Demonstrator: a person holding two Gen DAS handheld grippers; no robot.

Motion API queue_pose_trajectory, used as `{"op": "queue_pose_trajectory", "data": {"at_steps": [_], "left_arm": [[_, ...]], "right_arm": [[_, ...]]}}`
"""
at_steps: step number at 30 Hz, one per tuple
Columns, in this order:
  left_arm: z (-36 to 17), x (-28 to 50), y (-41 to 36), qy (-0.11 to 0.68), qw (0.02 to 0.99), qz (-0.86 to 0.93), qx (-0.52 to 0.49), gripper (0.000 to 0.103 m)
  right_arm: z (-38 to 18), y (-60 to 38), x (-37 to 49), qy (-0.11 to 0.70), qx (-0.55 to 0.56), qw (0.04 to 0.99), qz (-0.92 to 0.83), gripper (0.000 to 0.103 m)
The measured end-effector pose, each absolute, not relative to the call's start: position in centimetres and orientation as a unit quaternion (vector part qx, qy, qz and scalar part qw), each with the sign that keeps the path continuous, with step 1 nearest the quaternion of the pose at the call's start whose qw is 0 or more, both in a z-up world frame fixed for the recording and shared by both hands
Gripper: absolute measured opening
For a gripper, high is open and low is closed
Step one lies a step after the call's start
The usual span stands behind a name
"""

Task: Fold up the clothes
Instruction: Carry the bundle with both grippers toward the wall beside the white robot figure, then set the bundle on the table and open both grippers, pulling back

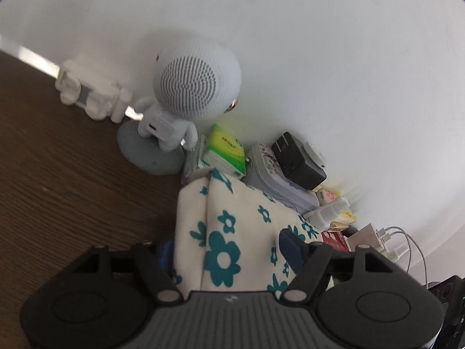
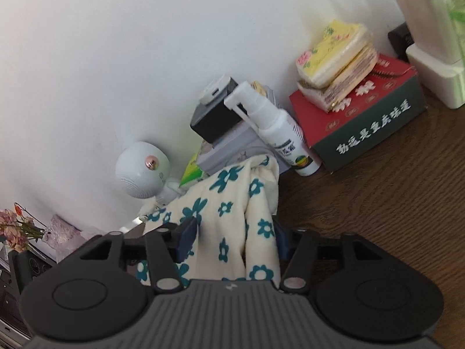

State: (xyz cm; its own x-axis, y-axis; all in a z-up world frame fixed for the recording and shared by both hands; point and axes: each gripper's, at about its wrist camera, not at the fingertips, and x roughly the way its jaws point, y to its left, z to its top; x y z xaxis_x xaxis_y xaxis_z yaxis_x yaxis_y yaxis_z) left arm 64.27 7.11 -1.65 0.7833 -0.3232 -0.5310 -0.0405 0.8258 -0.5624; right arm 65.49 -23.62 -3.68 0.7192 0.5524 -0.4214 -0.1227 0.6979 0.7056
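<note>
A cream cloth with teal flowers lies folded on the brown wooden table, its far end resting against the clutter by the wall. My left gripper straddles its near end, blue pads on either side, jaws wide and not visibly pressing. In the right wrist view the same cloth rises between the pads of my right gripper, which also stands open around it. The cloth's near edge is hidden under both gripper bodies.
Against the white wall stand a white astronaut figure, a green tissue pack, a grey tin with a black charger on it, a white spray bottle and a red-and-green box. Cables trail at right.
</note>
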Motion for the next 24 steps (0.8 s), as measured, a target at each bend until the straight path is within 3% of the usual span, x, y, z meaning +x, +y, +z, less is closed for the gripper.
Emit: {"op": "queue_pose_trajectory", "data": {"at_steps": [1, 5, 8, 9, 14, 24], "left_arm": [[-0.8, 63.3, 7.3, 0.313, 0.908, -0.072, -0.269, 0.085], [2.4, 58.6, 7.5, 0.295, 0.929, -0.074, -0.209, 0.090], [4.3, 54.2, 6.7, 0.275, 0.945, -0.076, -0.162, 0.103], [5.0, 52.7, 6.3, 0.267, 0.950, -0.075, -0.147, 0.103], [6.7, 46.2, 4.6, 0.245, 0.962, -0.059, -0.103, 0.103], [6.5, 33.4, 2.9, 0.229, 0.971, -0.040, -0.062, 0.103]], "right_arm": [[-2.8, -24.1, 64.4, 0.305, 0.336, 0.870, 0.194, 0.081], [0.8, -24.9, 59.7, 0.272, 0.301, 0.892, 0.200, 0.083], [3.1, -24.7, 55.7, 0.257, 0.247, 0.911, 0.206, 0.095], [3.8, -24.5, 54.4, 0.254, 0.224, 0.918, 0.206, 0.103], [6.4, -23.2, 47.7, 0.240, 0.138, 0.942, 0.188, 0.103], [5.6, -21.4, 37.1, 0.258, 0.095, 0.958, 0.082, 0.103]]}}
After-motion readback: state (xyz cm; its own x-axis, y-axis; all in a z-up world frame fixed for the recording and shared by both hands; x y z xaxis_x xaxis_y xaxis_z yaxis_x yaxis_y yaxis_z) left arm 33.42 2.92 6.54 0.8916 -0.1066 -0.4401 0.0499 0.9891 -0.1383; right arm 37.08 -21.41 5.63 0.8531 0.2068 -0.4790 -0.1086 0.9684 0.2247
